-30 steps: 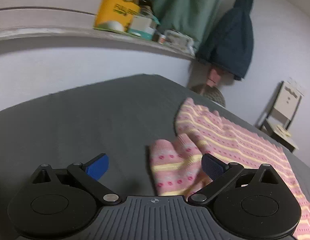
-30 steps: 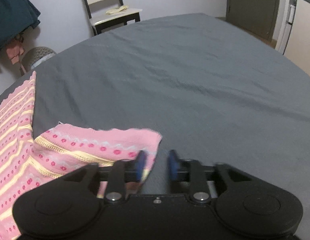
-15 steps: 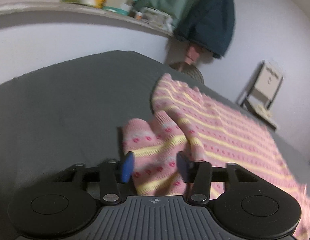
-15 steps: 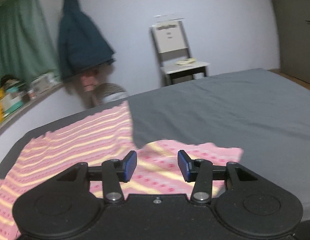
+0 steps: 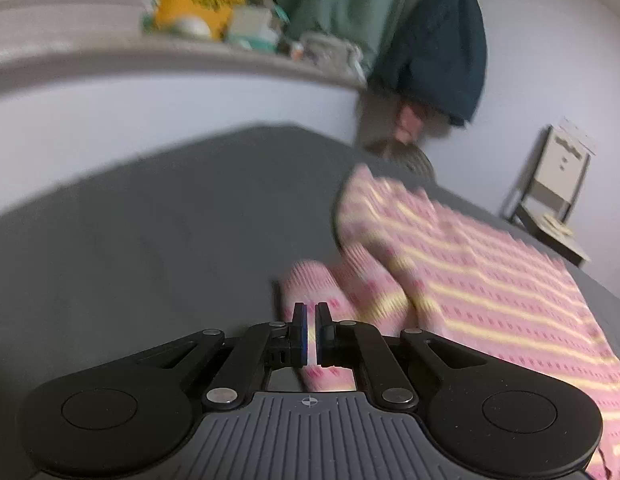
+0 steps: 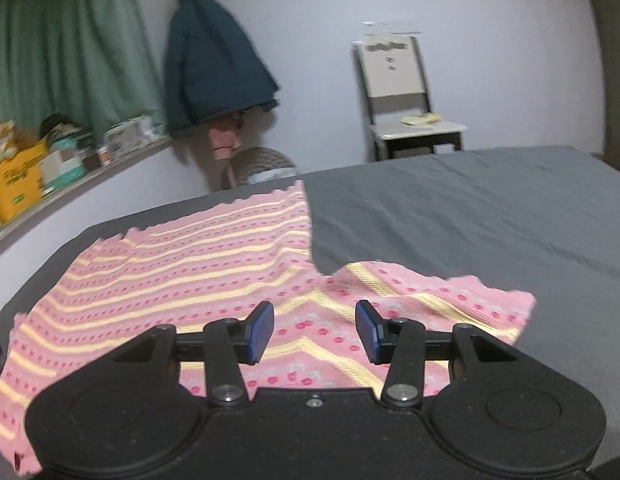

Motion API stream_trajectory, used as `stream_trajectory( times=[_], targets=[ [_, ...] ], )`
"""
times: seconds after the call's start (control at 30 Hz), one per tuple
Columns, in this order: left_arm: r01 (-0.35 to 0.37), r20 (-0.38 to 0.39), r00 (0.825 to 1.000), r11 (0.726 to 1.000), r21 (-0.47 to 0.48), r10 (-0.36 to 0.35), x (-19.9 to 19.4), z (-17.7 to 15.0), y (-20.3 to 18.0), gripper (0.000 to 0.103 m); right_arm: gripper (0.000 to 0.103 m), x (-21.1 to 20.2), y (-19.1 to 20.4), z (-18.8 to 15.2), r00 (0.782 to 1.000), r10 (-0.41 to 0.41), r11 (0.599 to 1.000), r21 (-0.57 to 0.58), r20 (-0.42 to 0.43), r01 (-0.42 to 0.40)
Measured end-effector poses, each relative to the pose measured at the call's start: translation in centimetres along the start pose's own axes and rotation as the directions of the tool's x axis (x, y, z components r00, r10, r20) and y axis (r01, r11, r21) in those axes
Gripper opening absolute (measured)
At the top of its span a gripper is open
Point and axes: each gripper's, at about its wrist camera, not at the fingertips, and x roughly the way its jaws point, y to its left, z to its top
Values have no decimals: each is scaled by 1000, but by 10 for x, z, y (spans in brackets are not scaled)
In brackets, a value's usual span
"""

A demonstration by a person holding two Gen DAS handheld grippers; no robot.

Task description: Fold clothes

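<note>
1. The left gripper (image 5: 310,330) is seen clamped on the cuff of a sleeve (image 5: 334,304) of the pink striped sweater (image 5: 490,280), its jaws having just closed.
2. The sweater is spread flat on the grey bed (image 5: 149,240), its body reaching toward two o'clock.
3. The right gripper (image 6: 314,330) is held released above the other sleeve (image 6: 430,300), nothing gripped.
4. The knit is judged soft, light and stretchy; cuffs and hem corners are best pinched.

We list: pink-and-yellow striped knit sweater (image 6: 213,264), soft ribbed cloth; dark grey bedsheet (image 6: 450,208) beneath, matt woven; black gripper bodies, matt plastic, metal rivets, blue smooth pads (image 6: 258,330).
</note>
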Motion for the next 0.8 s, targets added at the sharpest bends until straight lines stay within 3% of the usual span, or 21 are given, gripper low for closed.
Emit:
stream_trajectory(
  times=[0.1,0.2,0.3,0.33,0.37,0.43,0.47,0.73,0.77,0.8],
  targets=[
    [-50,38,998,999,-11,50,-8,7,6,4,44,1,7,-3,999,29,1000,-11,-14,-30],
    [-71,21,997,997,-33,72,-6,8,11,5,44,4,9,-4,999,41,999,-18,-31,-42],
    [-10,4,1000,996,-90,11,1,9,14,6,44,6,10,-5,998,44,999,-18,-42,-45],
    [-3,5,1000,995,-101,3,3,8,14,11,44,6,10,-6,998,44,999,-16,-45,-45],
    [-6,3,1000,995,-99,7,4,7,12,19,44,7,10,-6,998,43,999,-15,-49,-44],
    [-35,-9,999,996,-80,34,8,5,8,79,44,8,10,-7,997,44,999,-13,-57,-45],
    [-54,-4,999,996,-75,53,9,3,6,88,44,9,10,-7,997,44,999,-13,-60,-45],
    [-75,-87,994,993,-89,67,24,-6,12,90,45,12,11,-9,995,65,998,-8,-76,-66],
    [-82,-90,993,994,-75,75,26,-7,11,87,45,12,11,-9,995,68,998,-7,-77,-69],
    [-96,-88,992,995,-37,93,27,-8,7,76,45,12,10,-9,994,72,997,-4,-77,-72]
  ],
)
